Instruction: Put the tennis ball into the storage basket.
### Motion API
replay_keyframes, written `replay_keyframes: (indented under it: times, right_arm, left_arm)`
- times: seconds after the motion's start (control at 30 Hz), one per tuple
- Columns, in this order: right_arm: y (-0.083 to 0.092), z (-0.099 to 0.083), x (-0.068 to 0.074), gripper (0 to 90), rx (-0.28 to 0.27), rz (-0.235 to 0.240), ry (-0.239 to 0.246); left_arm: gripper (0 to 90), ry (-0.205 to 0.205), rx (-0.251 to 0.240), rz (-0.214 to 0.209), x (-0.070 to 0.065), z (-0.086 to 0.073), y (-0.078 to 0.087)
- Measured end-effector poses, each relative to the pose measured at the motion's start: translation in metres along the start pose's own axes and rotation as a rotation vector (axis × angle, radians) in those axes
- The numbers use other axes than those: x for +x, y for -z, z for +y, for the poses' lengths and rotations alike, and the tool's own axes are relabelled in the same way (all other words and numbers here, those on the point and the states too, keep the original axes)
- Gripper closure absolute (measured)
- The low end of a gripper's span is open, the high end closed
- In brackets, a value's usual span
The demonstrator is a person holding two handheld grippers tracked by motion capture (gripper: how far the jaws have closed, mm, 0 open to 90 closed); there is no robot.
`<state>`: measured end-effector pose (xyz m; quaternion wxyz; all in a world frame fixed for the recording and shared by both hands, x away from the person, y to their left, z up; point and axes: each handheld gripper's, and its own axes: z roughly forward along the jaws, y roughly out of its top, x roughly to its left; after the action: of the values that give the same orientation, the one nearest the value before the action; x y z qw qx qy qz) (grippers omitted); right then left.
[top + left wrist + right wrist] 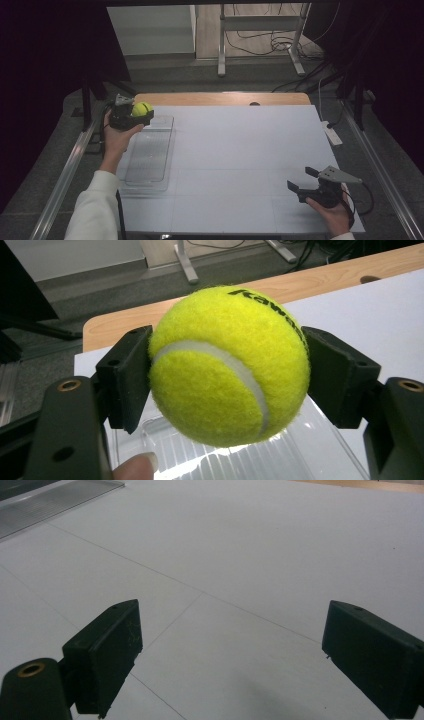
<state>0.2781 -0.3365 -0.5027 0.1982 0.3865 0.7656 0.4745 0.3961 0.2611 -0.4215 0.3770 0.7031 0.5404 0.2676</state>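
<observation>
The left gripper (141,116) is clenched on a yellow tennis ball (141,108), both black pads pressing its sides, and holds it in the air above the far end of a clear plastic tray (150,170) that lies along the left side of the white table (240,150). A fingertip (135,469) shows at the bottom of the left gripper view. The right gripper (302,179) sits near the table's near right corner, its jaws spread wide with nothing between them
</observation>
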Motion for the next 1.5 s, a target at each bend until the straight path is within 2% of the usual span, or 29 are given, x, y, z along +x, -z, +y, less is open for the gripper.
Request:
replay_keyframes:
  times: [0.43, 1.5]
  right_arm:
    - [0.0, 0.0, 0.0, 9.4, -0.002, 0.0, -0.001]
    - [0.0, 0.0, 0.0, 9.4, 0.001, -0.001, 0.002]
  left_arm:
    - [26.9, 0.004, 0.026, 0.015, 0.006, 0.0, -0.005]
    - [26.9, 0.004, 0.144, 0.041, 0.014, -0.011, -0.025]
